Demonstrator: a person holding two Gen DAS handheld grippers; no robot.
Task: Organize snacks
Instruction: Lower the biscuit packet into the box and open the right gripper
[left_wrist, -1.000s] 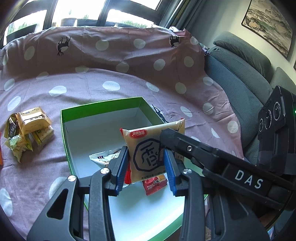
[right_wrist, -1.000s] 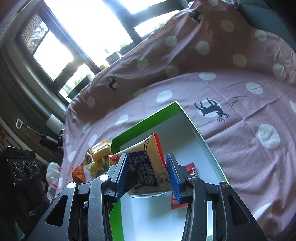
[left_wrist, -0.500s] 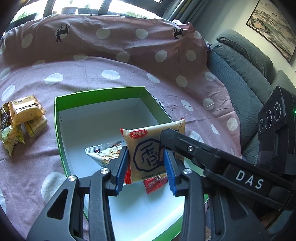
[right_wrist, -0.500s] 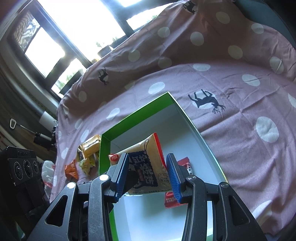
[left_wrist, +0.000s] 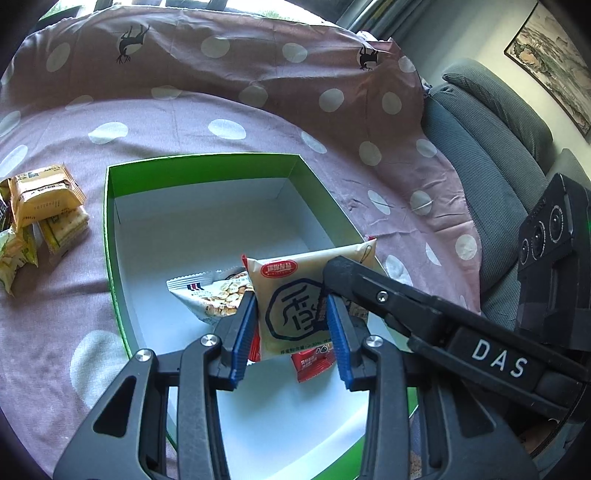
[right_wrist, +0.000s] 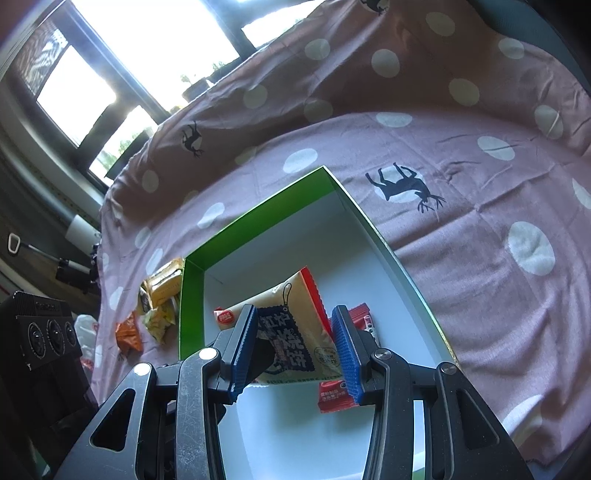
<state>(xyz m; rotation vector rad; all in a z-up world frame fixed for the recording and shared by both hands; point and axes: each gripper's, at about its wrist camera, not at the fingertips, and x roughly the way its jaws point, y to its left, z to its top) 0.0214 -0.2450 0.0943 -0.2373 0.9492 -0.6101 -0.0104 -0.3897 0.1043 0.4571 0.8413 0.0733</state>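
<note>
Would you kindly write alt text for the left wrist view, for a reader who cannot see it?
The left gripper and the right gripper, entering from the right, both clamp one beige snack packet above an open green box. Two packets lie inside; more snacks sit left of it on a pink dotted cloth.

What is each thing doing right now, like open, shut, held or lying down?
Left claw, shut on the beige packet.
Right claw, shut on the same packet.
Beige packet, sealed, held over the green box.
Green box, open, no lid.
Red packet, lying in the box.
White packet, lying in the box.
Yellow packets, piled on the spotted cloth.
</note>
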